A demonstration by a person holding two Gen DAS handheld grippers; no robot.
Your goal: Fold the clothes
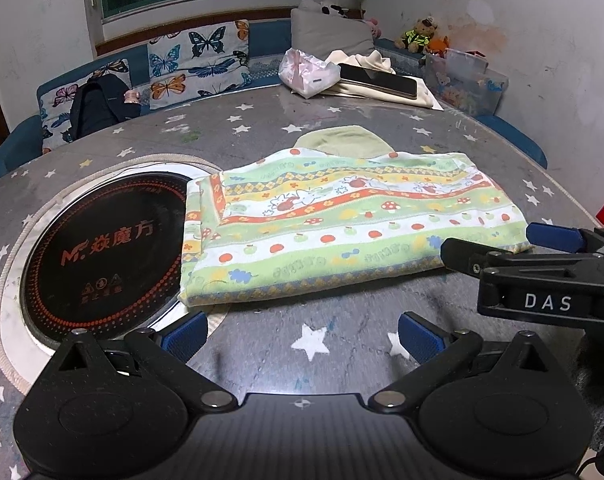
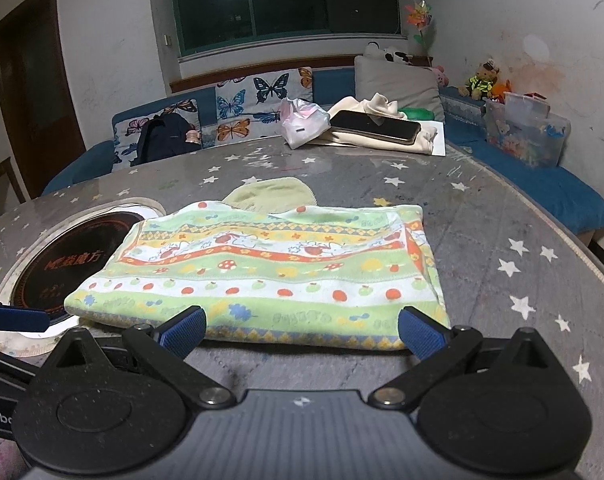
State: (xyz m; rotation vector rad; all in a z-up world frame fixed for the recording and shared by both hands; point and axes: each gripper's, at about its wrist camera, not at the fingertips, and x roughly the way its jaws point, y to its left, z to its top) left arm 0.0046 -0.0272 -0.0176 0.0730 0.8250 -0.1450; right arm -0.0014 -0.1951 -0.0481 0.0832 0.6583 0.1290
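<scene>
A folded cloth (image 1: 341,224) with green, white and orange bands of apples and mushrooms lies flat on the grey star-print table (image 1: 262,120). A plain green piece (image 1: 341,142) pokes out from under its far edge. My left gripper (image 1: 302,338) is open over bare table, just short of the cloth's near edge. My right gripper (image 2: 302,330) is also open, its blue pads (image 2: 186,330) straddling the near edge of the cloth (image 2: 262,272). In the left wrist view the right gripper (image 1: 497,246) sits at the cloth's near right corner.
A round black induction cooktop (image 1: 102,248) is set into the table, and the cloth's left end overlaps it. At the far edge lie a phone (image 1: 377,80) on cream fabric and a plastic bag (image 1: 305,72). A blue sofa with butterfly cushions (image 1: 198,60) runs behind the table.
</scene>
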